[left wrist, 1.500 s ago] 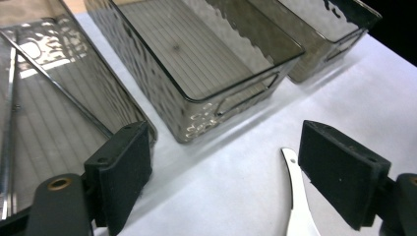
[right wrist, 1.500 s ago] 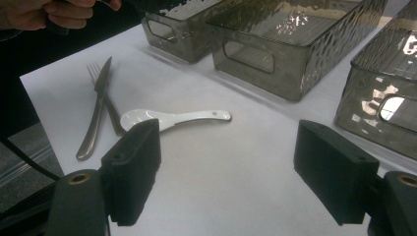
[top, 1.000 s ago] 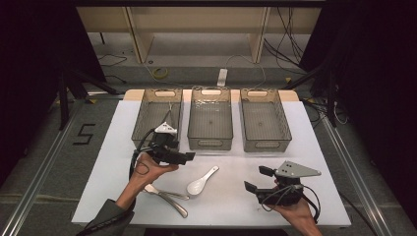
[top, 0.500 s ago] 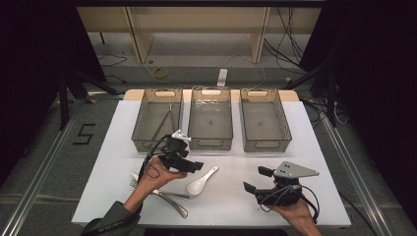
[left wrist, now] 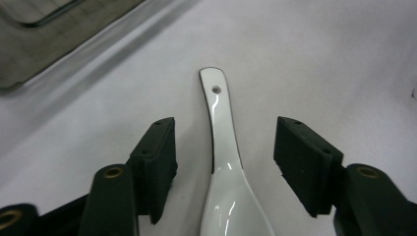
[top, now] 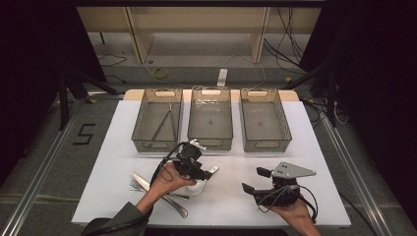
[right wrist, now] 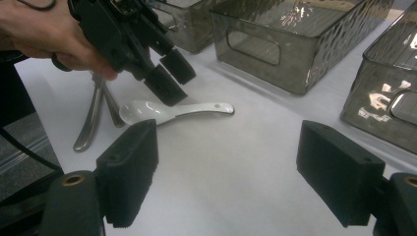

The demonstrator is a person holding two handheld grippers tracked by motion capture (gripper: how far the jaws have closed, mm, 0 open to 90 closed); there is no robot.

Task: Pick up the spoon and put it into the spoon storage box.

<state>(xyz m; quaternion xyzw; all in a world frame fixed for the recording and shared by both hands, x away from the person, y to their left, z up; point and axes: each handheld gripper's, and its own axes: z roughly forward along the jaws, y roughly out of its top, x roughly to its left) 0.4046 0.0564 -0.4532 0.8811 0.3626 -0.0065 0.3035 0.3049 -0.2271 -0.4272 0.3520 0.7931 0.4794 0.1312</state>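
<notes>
The left gripper is lowered over a white ceramic spoon lying on the white table. In the left gripper view the spoon runs lengthwise down the gap between the two black jaws, handle pointing away, bowl toward the gripper body. Its jaws have just been closing, yet a clear gap remains on each side of the spoon; neither pad touches it. The spoon lies flat on the table in front of the bins, just right of the metal cutlery.

The right gripper hovers over the table's right front area, jaws spread with nothing between them.

Count: one white spoon. Three grey plastic bins stand in a row at the far side of the table; the left bin holds thin metal pieces, not identifiable. Metal cutlery lies beside the left hand: one fork and at least two further handles, exact number uncertain.
</notes>
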